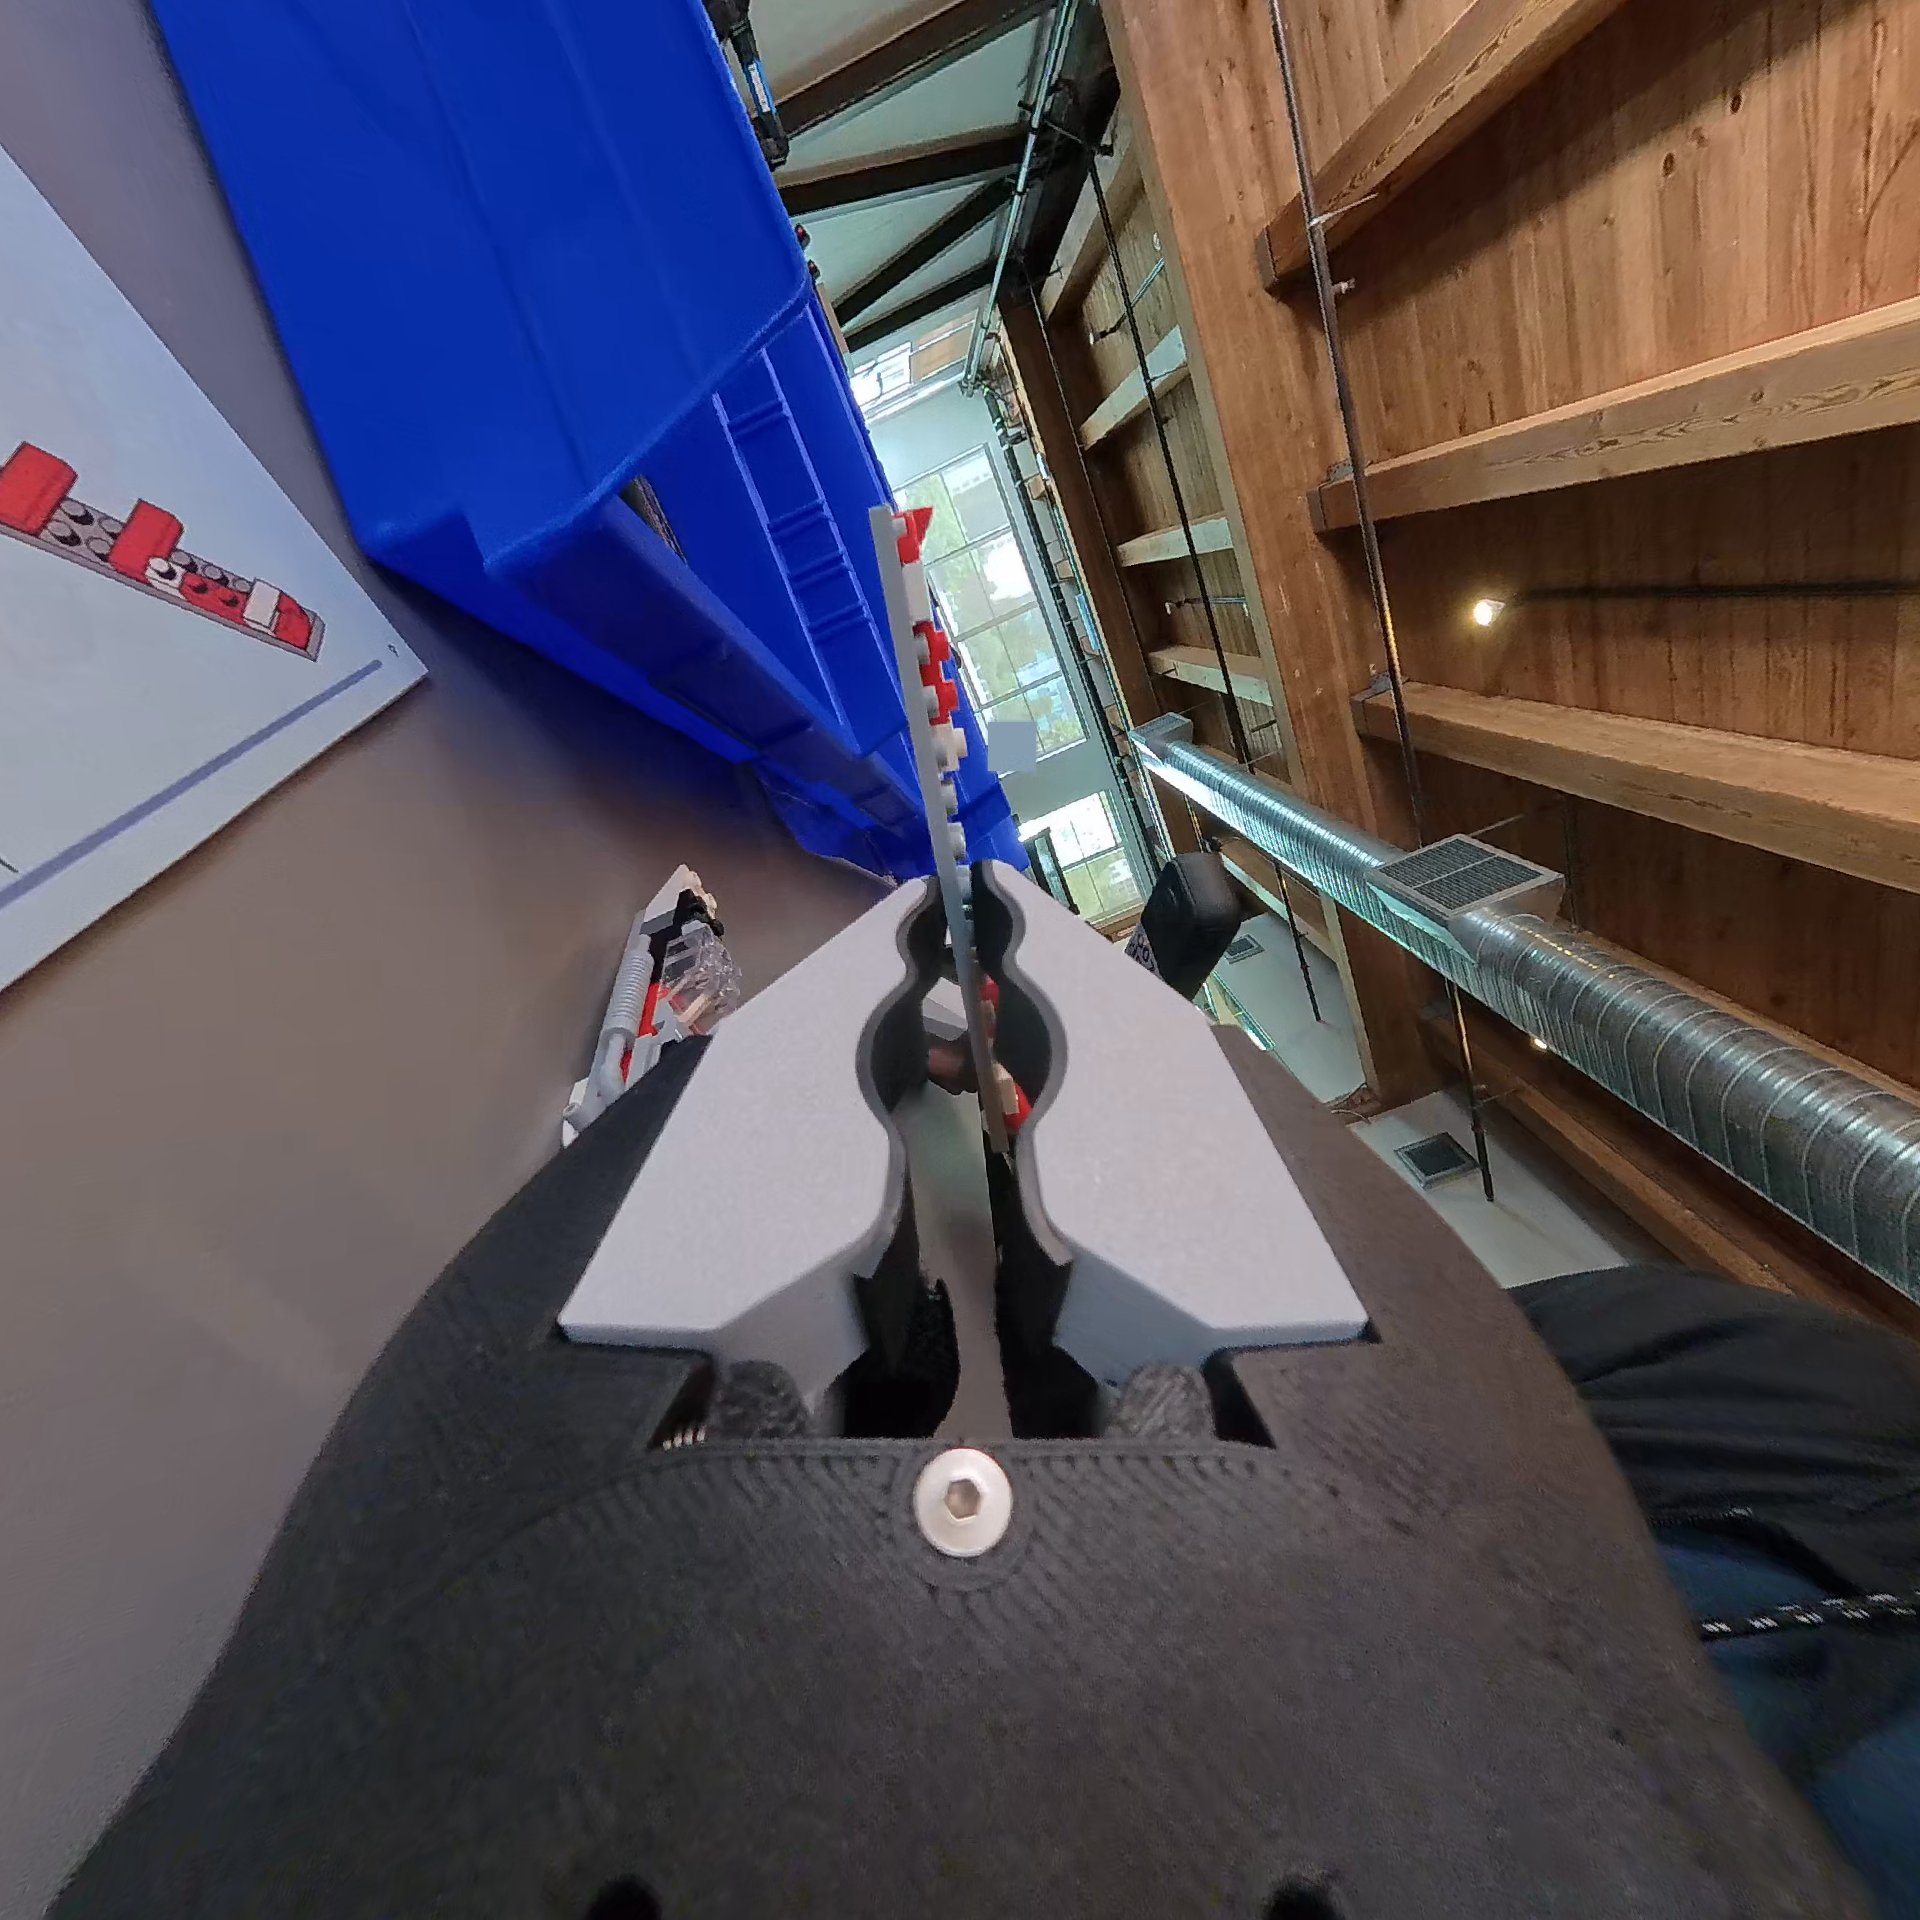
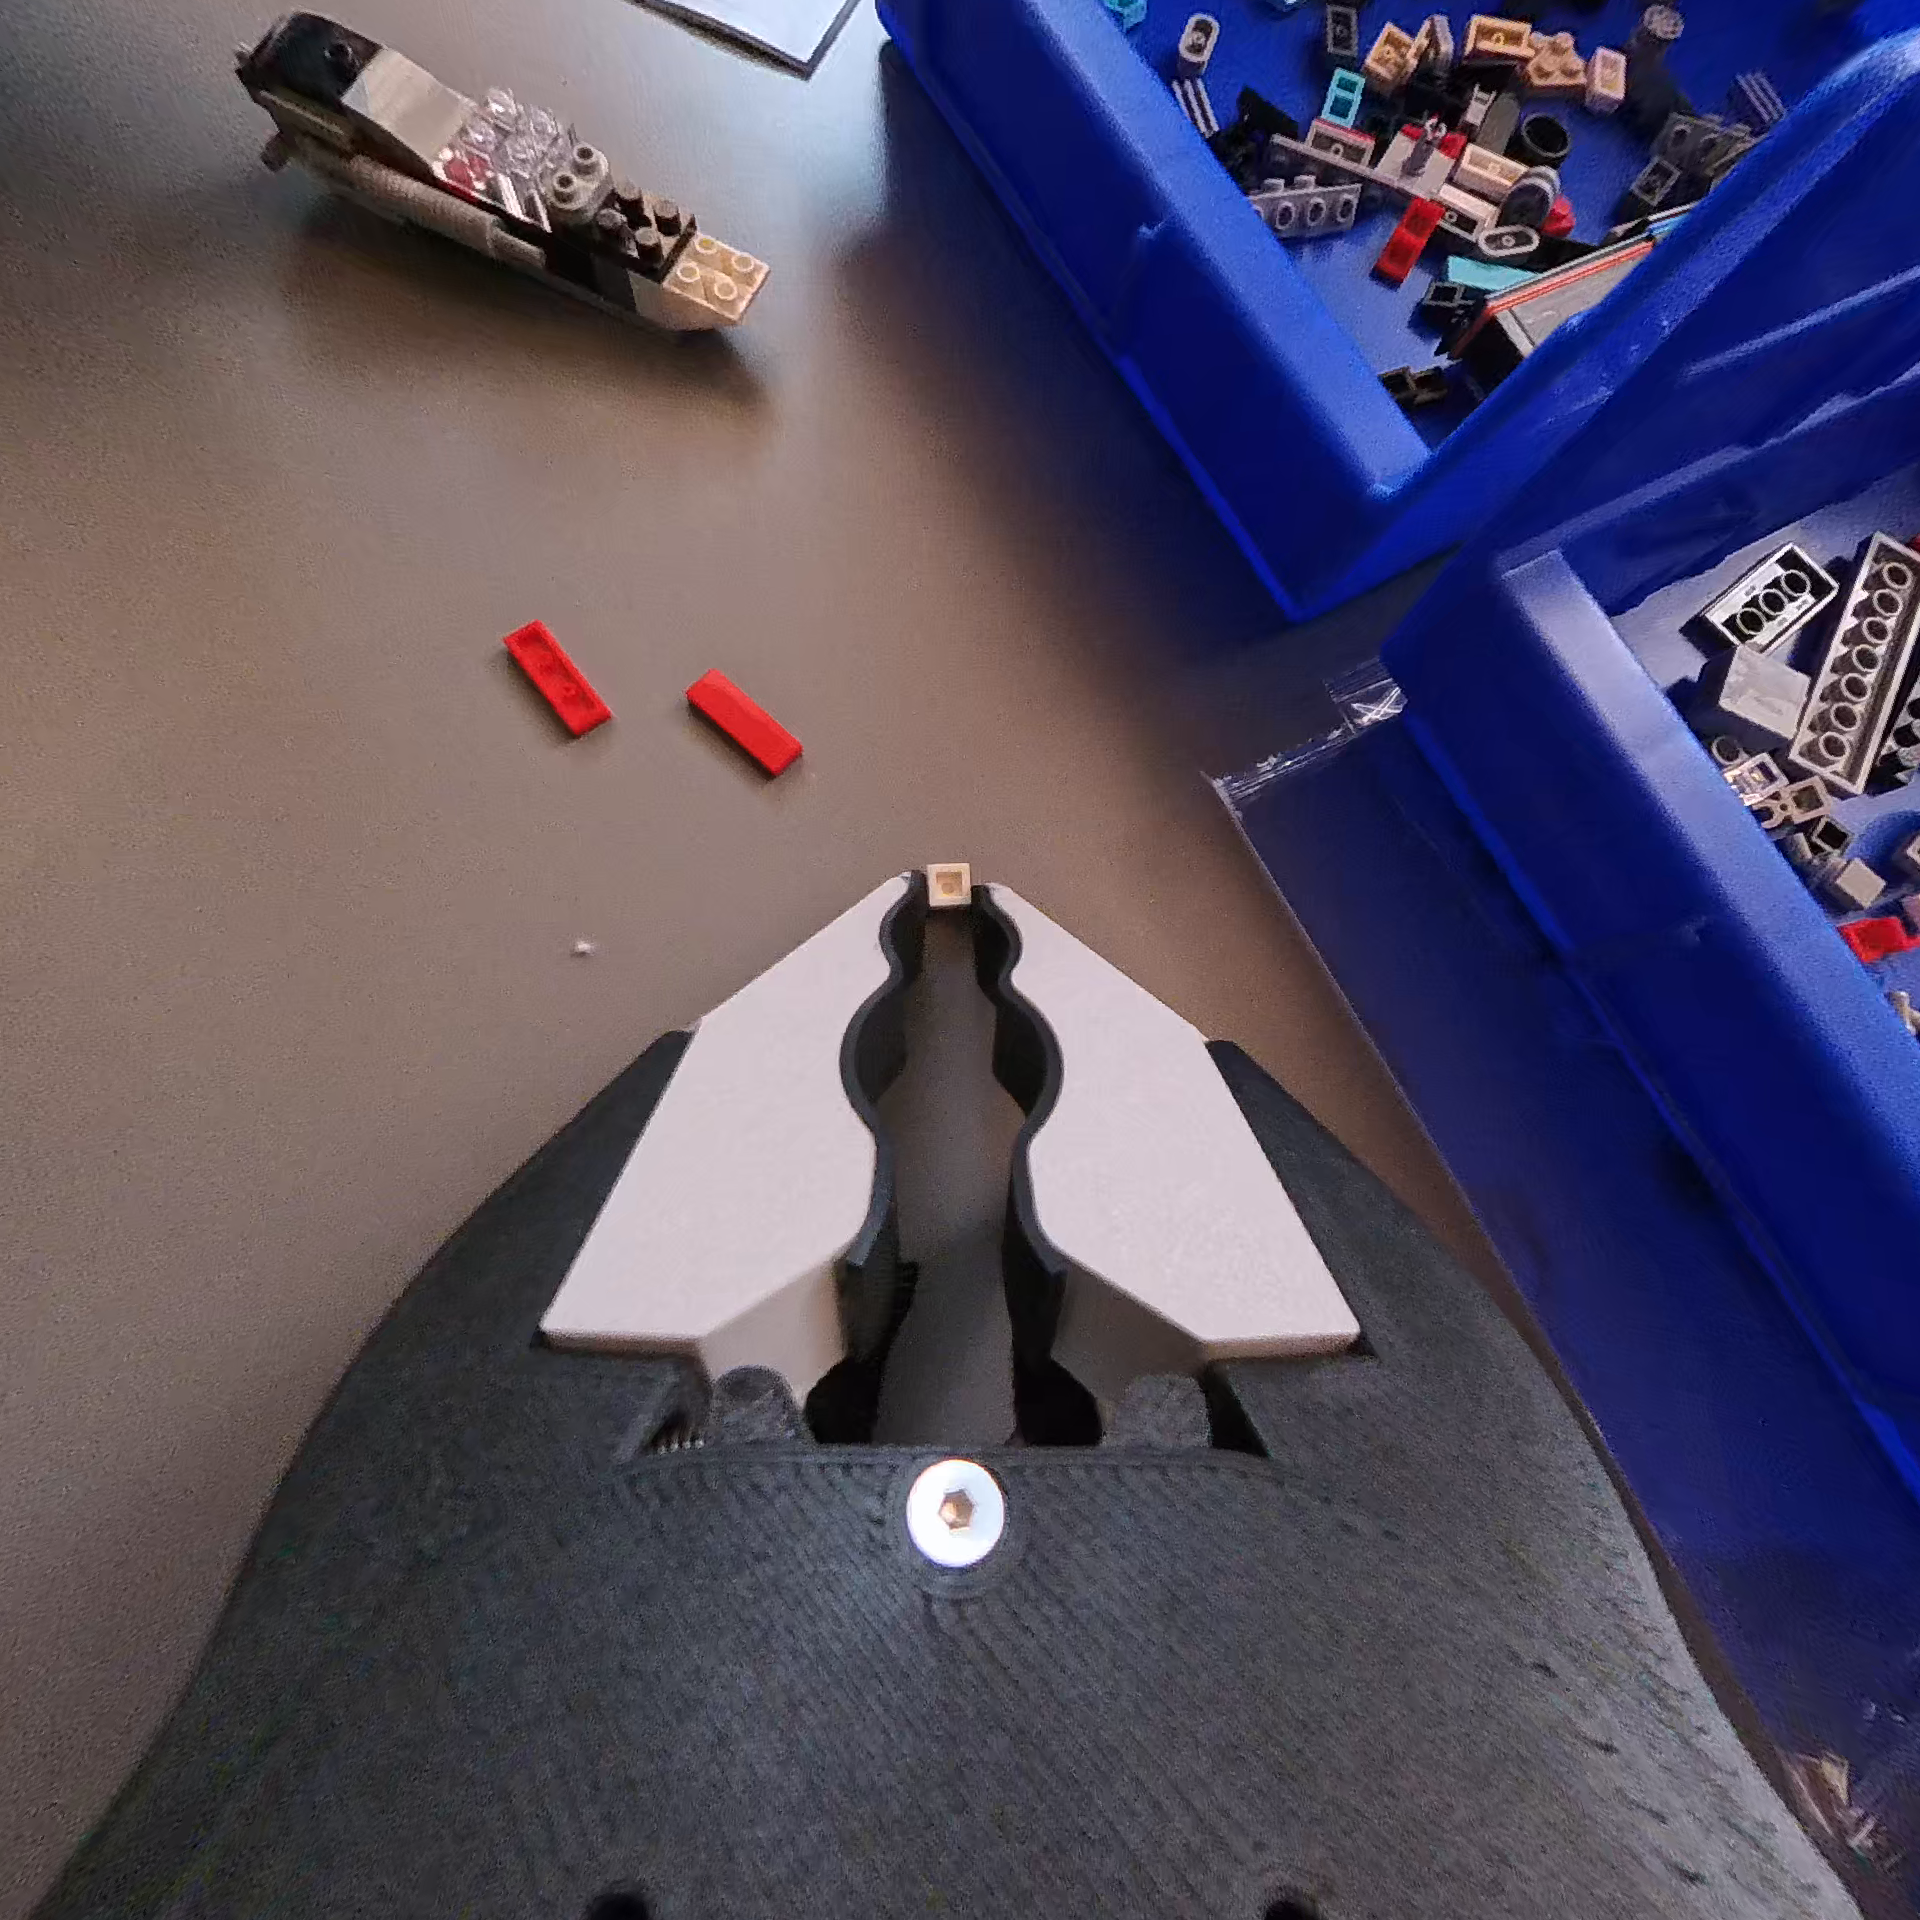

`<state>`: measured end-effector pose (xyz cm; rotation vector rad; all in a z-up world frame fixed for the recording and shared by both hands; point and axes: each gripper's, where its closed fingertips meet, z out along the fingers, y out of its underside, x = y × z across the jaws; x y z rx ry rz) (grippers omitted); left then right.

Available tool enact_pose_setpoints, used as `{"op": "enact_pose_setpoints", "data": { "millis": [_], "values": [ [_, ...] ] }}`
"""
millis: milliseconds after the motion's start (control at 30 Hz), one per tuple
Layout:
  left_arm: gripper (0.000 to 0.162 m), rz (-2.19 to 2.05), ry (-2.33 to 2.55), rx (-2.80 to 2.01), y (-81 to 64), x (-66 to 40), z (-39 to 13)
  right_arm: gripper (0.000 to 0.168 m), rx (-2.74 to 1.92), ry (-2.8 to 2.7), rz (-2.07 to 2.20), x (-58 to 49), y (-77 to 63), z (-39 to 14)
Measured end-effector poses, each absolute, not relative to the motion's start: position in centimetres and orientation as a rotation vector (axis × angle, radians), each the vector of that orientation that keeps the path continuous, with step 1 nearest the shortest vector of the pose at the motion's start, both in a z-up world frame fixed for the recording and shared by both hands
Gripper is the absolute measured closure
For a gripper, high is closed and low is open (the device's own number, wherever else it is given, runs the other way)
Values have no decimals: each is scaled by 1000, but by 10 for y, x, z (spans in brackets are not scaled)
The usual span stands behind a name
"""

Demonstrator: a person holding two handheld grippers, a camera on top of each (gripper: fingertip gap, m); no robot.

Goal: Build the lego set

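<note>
My left gripper is shut on a long grey plate with red and white bricks on it. It holds the plate edge-on in the air, tilted away from the table. My right gripper is shut on a small white one-stud piece just above the grey table. Two flat red tiles lie on the table ahead of it to the left. A partly built grey, black and clear model lies at the far left; it also shows in the left wrist view.
Blue bins with several loose bricks stand to the right, with a second bin nearer. A clear plastic bag sticks out beside it. An instruction sheet lies on the table beside a blue bin. The left gripper's tips are roughly 20 cm from the right gripper's.
</note>
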<state>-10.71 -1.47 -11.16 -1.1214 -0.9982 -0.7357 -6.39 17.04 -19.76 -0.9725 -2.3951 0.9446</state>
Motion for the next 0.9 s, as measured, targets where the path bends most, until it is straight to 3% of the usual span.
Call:
{"op": "enact_pose_setpoints", "data": {
  "millis": [200,433,900],
  "values": [
    [158,-733,-996,-1130,-14,-107,-112,160,-918,-2304,1214,-61,156,-171],
    [158,-735,-995,-1136,-13,-106,-113,148,-1016,-2228,1370,-64,163,-159],
    [158,-734,-1002,-1139,-13,-106,-115,146,-1126,-2312,1067,-82,163,-189]
  ]
}}
